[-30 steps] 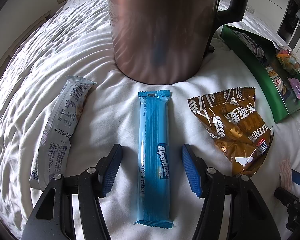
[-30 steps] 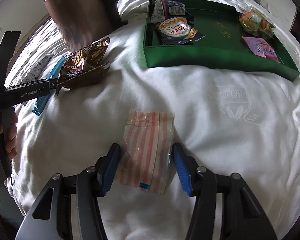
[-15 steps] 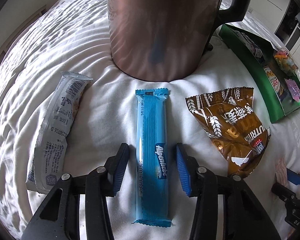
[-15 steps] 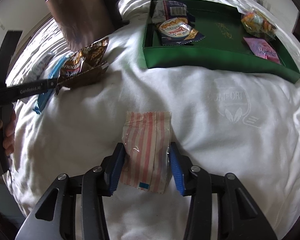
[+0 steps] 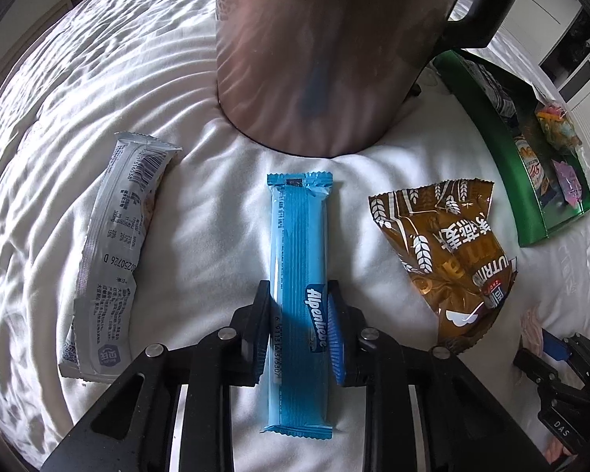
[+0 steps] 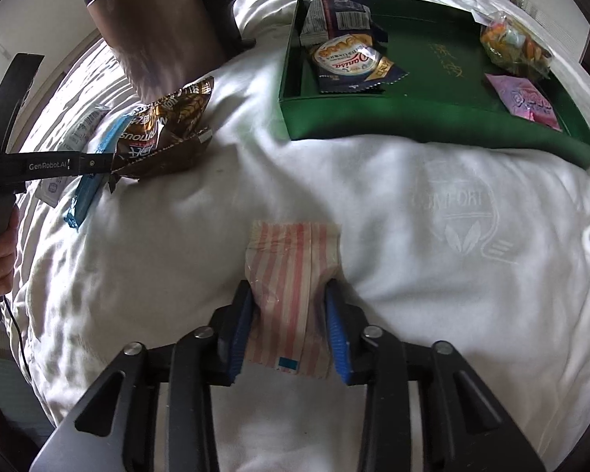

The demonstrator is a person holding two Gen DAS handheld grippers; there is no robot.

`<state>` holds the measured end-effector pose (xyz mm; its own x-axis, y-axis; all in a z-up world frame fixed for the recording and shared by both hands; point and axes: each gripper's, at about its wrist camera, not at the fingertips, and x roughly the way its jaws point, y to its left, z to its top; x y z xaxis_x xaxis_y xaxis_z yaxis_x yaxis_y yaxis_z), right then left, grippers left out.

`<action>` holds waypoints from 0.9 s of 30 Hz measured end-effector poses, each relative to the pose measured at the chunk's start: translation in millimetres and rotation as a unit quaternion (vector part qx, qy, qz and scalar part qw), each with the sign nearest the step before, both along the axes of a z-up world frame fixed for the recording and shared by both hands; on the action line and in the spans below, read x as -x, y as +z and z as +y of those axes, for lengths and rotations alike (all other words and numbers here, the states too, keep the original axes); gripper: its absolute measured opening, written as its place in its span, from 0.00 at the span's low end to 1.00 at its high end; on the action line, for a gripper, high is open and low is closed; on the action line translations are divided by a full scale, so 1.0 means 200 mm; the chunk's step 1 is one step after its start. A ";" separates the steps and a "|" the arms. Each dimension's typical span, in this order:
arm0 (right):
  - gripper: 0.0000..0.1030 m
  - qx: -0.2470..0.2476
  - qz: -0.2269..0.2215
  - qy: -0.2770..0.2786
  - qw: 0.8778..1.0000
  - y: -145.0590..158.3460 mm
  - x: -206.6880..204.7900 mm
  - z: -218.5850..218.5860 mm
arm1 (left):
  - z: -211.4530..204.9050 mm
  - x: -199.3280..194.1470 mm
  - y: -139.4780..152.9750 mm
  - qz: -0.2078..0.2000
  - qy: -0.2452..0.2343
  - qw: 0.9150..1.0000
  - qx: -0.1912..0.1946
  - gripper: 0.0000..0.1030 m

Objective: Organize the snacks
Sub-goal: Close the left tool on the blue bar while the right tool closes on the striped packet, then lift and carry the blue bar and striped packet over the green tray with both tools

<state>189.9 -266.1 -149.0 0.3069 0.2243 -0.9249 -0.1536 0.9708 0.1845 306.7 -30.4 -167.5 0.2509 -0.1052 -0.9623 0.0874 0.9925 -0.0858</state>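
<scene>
On the white quilted bed (image 5: 98, 90), left of the green cardboard tray (image 6: 432, 126): a grey-white foil snack packet (image 5: 110, 259), then a long blue Alpenliebe wafer bar (image 5: 299, 299) pinched in the left tongs (image 5: 297, 326), then a crumpled brown wheat-print snack bag (image 5: 444, 259). In front of the tray, the right tongs (image 6: 289, 326) are closing, pads pressing on a pink-and-white striped sachet (image 6: 291, 275).

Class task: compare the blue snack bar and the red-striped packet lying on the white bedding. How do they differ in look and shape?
The blue snack bar is long and narrow; the red-striped packet is shorter and broader. The bar is solid blue with printed lettering; the packet has pale red and white stripes with a small blue square. The bar stays flat and straight; the packet is pinched and puckered. Shared: each lies on the bedding, clamped by a hand-held gripper.
</scene>
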 end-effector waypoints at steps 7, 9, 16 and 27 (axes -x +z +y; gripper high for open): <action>0.02 -0.014 -0.023 0.001 1.000 0.05 0.04 -0.04 | -0.01 0.07 0.08 -0.019 -0.008 1.000 -0.018 0.21; 0.02 -0.009 -0.033 0.004 0.999 0.07 0.06 -0.04 | -0.02 0.09 0.10 -0.027 -0.008 0.999 -0.023 0.21; 0.02 -0.011 -0.049 0.009 0.999 0.14 0.12 -0.05 | 0.03 0.17 0.16 -0.044 0.006 0.999 -0.023 0.21; 0.02 -0.001 -0.080 -0.009 0.997 0.27 0.19 -0.12 | 0.09 0.38 0.28 -0.078 0.031 0.996 -0.003 0.21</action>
